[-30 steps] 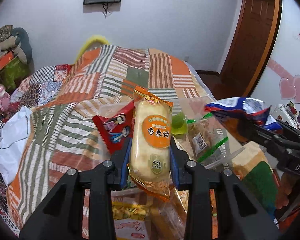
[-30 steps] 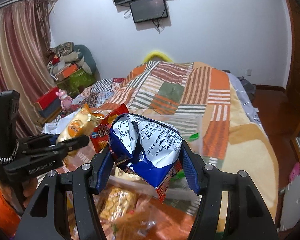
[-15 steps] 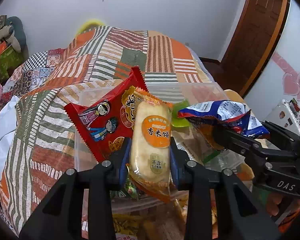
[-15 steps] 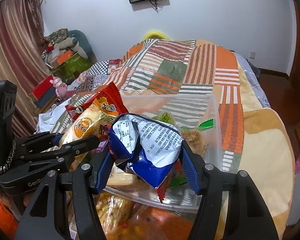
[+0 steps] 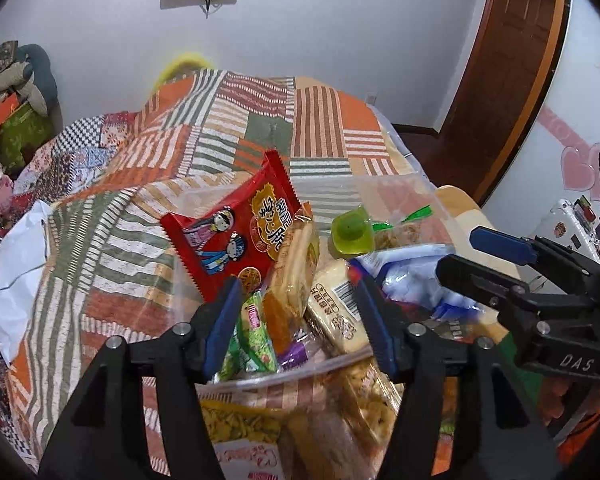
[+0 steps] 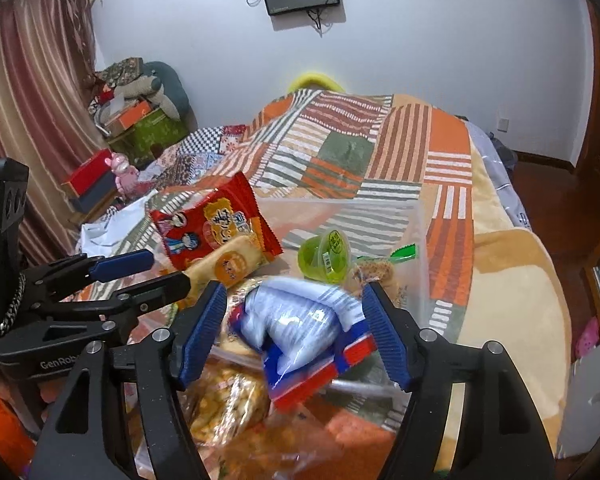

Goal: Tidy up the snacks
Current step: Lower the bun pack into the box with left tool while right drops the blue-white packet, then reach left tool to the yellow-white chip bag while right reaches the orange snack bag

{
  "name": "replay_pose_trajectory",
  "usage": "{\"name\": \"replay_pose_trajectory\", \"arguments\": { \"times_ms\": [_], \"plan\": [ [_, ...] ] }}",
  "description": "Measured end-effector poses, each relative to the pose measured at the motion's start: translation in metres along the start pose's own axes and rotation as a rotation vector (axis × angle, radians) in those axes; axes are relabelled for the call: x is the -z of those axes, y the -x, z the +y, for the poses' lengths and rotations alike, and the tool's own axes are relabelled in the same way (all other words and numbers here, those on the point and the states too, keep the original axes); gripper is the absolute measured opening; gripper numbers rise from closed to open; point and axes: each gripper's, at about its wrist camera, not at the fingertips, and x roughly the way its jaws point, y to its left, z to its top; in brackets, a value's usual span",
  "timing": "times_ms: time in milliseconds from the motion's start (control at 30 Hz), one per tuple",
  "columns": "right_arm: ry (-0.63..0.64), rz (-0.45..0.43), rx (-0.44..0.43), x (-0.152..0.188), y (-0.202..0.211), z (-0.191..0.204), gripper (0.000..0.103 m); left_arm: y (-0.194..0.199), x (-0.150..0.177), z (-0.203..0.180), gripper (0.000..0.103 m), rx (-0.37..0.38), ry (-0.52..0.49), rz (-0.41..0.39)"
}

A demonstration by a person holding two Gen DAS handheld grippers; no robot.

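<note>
A clear plastic box [image 5: 396,192] [image 6: 420,248] sits on the quilt and holds snacks. My left gripper [image 5: 300,312] is open just above it; the rice cracker pack [image 5: 296,256] [image 6: 228,264] lies loose in the box against a red snack bag [image 5: 236,236] [image 6: 212,220]. My right gripper [image 6: 292,320] is open; the blue and white snack bag [image 6: 300,328] [image 5: 412,276], blurred, drops between its jaws into the box. A green jelly cup [image 5: 352,232] [image 6: 324,256] and a green-tied cracker bag [image 6: 376,268] lie in the box too.
More snack packs [image 5: 240,424] [image 6: 224,400] lie in front of the box, close under both grippers. The patchwork quilt [image 5: 260,128] covers the bed beyond. A wooden door [image 5: 500,80] is at the right, and boxes and toys [image 6: 140,116] at the far left.
Both grippers have opened over the box. The rice cracker pack left my left gripper and the blue bag left my right gripper; both have dropped into the box.
</note>
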Motion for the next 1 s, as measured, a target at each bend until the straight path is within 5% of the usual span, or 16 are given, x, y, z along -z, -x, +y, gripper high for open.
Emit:
{"name": "replay_pose_trajectory", "arguments": {
  "times_ms": [467,1000],
  "plan": [
    [-0.011,-0.001,-0.014,0.028,0.034,0.005,0.077,0.048,0.031,0.013,0.081,-0.037,-0.03,0.016],
    [-0.094,0.177,-0.071,0.081,-0.001,0.001,0.077,0.004,0.101,0.046,0.081,-0.076,0.038,0.223]
  ]
}}
